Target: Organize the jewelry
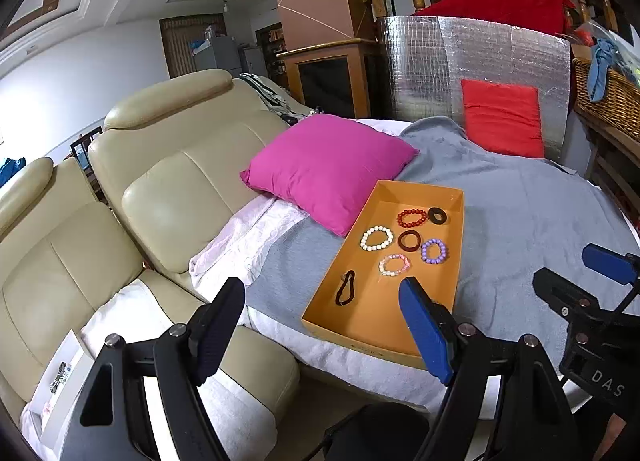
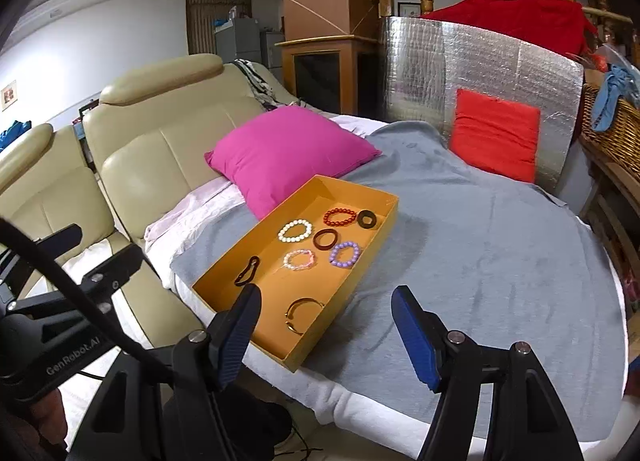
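An orange tray (image 1: 456,237) (image 2: 352,285) lies on the grey blanket and holds several bracelets: white beads (image 1: 376,238) (image 2: 295,230), red beads (image 1: 412,218) (image 2: 340,216), purple beads (image 1: 434,251) (image 2: 345,254), pink beads (image 1: 394,264) (image 2: 298,259), a dark bangle (image 1: 409,240) (image 2: 325,239), a black ring (image 1: 437,215) (image 2: 366,218), a black hair tie (image 1: 345,288) (image 2: 247,271) and a gold cuff (image 2: 303,315). My left gripper (image 1: 324,321) is open and empty before the tray's near end. My right gripper (image 2: 326,329) is open and empty over the near right corner.
A magenta pillow (image 1: 326,169) (image 2: 286,153) touches the tray's far left side. A red cushion (image 1: 502,117) leans on a silver foil panel (image 1: 424,65). A cream leather sofa (image 1: 168,165) stands left, with a white box (image 1: 60,377) on its seat. A wicker basket (image 1: 612,97) stands right.
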Action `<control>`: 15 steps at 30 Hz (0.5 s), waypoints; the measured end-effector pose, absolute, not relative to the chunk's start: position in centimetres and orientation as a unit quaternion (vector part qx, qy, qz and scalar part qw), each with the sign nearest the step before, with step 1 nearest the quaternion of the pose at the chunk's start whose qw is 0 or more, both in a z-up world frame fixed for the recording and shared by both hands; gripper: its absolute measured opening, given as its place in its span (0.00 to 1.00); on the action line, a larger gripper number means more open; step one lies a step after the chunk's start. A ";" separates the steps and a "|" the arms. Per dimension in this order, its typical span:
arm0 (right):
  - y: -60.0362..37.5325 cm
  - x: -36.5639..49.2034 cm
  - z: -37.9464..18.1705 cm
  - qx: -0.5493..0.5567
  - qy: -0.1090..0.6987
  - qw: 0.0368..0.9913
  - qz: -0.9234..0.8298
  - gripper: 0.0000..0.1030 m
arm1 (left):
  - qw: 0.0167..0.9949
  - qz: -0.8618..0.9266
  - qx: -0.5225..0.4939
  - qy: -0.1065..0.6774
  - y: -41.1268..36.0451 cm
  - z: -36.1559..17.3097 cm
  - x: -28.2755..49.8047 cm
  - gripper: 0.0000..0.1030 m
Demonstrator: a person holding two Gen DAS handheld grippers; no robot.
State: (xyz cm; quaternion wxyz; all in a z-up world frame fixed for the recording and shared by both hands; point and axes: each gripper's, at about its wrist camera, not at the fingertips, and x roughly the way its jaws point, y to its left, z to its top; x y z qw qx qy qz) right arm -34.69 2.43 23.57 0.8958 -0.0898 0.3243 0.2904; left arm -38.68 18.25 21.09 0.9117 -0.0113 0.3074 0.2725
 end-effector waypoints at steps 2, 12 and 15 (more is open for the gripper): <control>2.1 -34.7 23.8 -0.090 0.322 0.897 0.288 0.69 | 0.912 0.273 -0.010 0.306 18.2 21.2 -38.7 0.78; 1.0 -35.5 24.9 -0.094 0.300 0.909 0.273 0.70 | 0.913 0.275 -0.007 0.301 17.3 21.8 -38.9 0.78; 0.6 -35.7 25.1 -0.092 0.298 0.910 0.272 0.70 | 0.914 0.275 -0.009 0.299 17.4 22.0 -38.9 0.78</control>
